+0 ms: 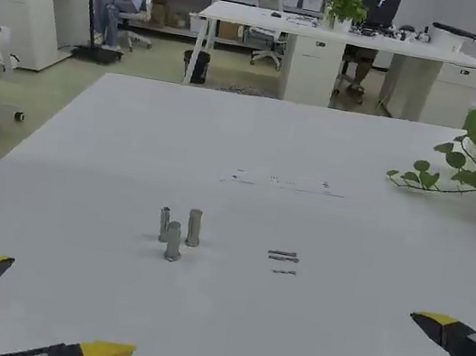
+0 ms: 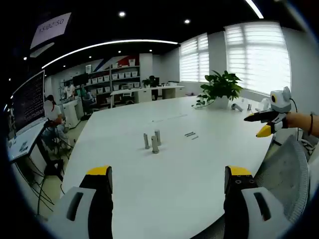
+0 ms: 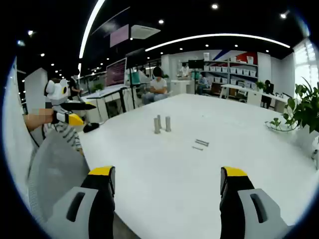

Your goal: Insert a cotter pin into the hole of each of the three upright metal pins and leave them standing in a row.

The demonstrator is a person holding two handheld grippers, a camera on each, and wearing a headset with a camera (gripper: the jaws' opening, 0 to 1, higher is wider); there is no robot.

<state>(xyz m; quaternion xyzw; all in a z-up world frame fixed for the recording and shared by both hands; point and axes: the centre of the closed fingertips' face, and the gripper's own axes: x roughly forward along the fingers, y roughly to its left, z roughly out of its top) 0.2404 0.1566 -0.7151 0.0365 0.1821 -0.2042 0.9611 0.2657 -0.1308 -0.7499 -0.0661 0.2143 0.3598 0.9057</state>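
White workbench (image 1: 333,157) in an open office, with both grippers low at its near edge. Left gripper (image 2: 167,172): yellow-tipped jaws wide apart, nothing between them. Right gripper (image 3: 167,172): the same, spread and empty. Three metal pins (image 1: 176,232) stand upright in a tight cluster mid-table. Three cotter pins (image 1: 282,260) lie flat near them, on their right in the head view, not touching. The left gripper view catches a potted plant (image 2: 219,87) by the blinds and a slanted sign (image 2: 52,27), its writing too blurred to read. The right gripper view adds a seated person (image 3: 158,87) beyond the table.
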